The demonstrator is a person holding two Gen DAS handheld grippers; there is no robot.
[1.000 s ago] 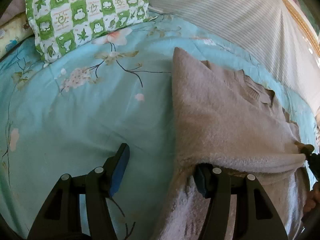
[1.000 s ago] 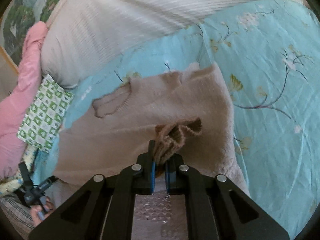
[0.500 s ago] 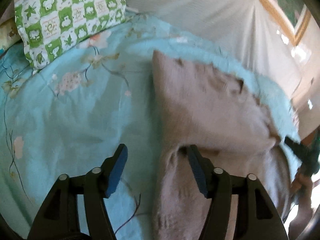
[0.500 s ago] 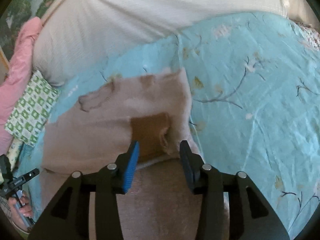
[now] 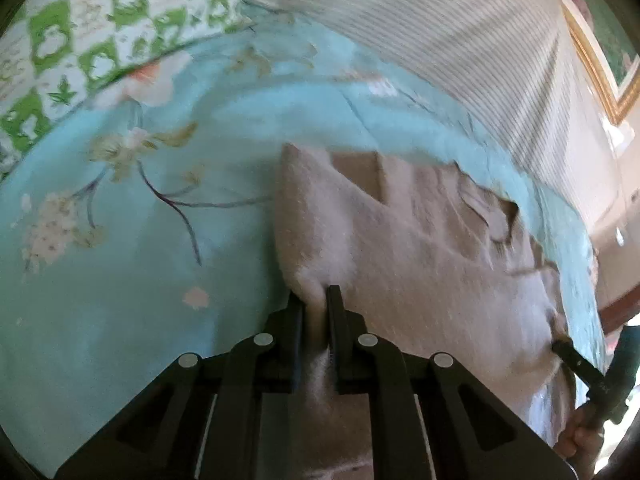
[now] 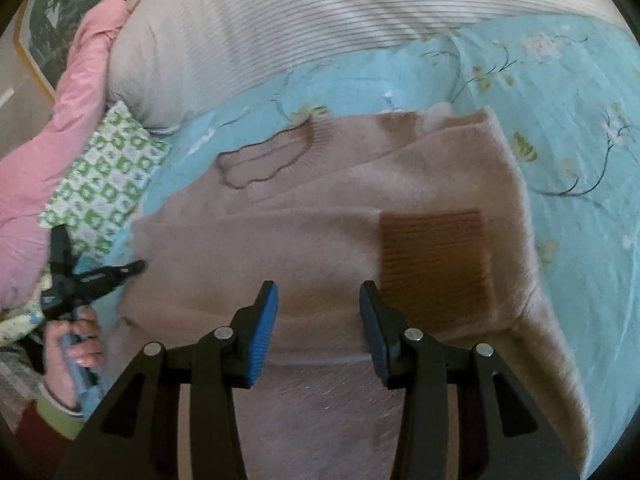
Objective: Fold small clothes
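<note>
Sweater: beige, fuzzy knit, lying flat on the bed across the centre of the right wrist view. Neckline toward upper left of that frame; one sleeve folded across the body, its brown ribbed cuff lying at right of centre. In the left wrist view the sweater fills centre and right, its left edge pinched up into a ridge.

Left gripper: lower centre of its frame. Jaws closing on the sweater's left edge, a fold of knit pressed between the pads. Also visible at far left of the right wrist view, held by a hand in a green cuff.

Right gripper: lower centre of its frame. Jaws apart, blue pads visible, hovering over the sweater's body, nothing between them; cuff just beyond the right pad. Seen at the lower right edge of the left wrist view.

Bed sheet: turquoise, branch-and-blossom print, under the sweater.

Pillow: green-and-white check, left of frame.

Quilt: pink, bunched, far left.

Headboard cover: white, ribbed, top of frame.
</note>
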